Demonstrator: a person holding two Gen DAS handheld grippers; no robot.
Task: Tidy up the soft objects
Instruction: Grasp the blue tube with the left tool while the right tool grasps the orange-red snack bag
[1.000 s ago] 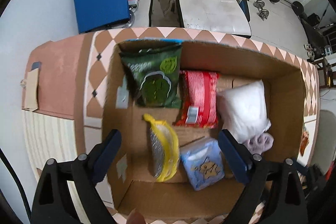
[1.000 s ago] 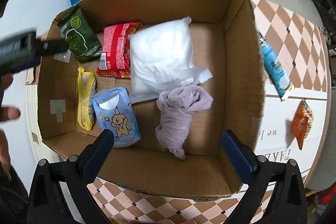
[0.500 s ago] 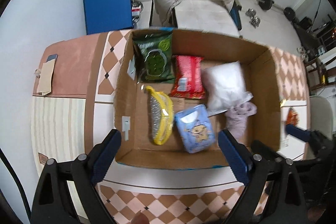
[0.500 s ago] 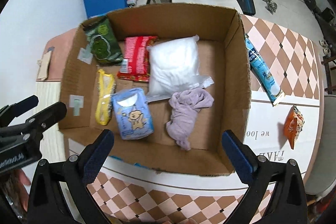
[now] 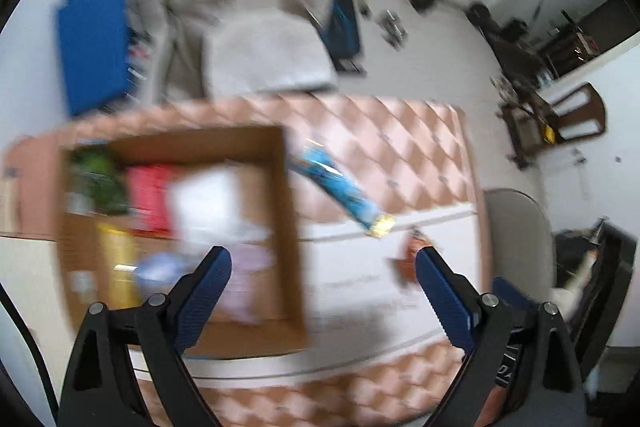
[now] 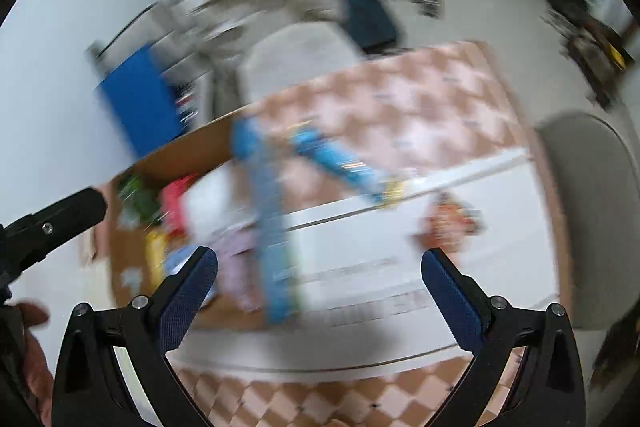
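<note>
Both views are smearing with blur, so finer detail is hard to read. The left gripper point(image 5: 322, 263) is hanging with its blue-padded jaws spread wide and holding nothing, and the right gripper point(image 6: 318, 265) is likewise gaping and empty. The open brown cardboard box point(image 5: 294, 227) is sitting toward the left end of the checkered tabletop point(image 5: 384, 147), holding a green packet point(image 5: 98, 179), a red packet point(image 5: 148, 195), a white soft pouch point(image 5: 204, 199), a yellow item point(image 5: 114, 267) and what seems to be a lilac cloth point(image 5: 248, 279). A long blue tube-shaped package point(image 5: 340, 193) is lying just beside the box's right wall, and a small orange snack bag point(image 5: 408, 259) is resting near the tabletop's right edge.
</note>
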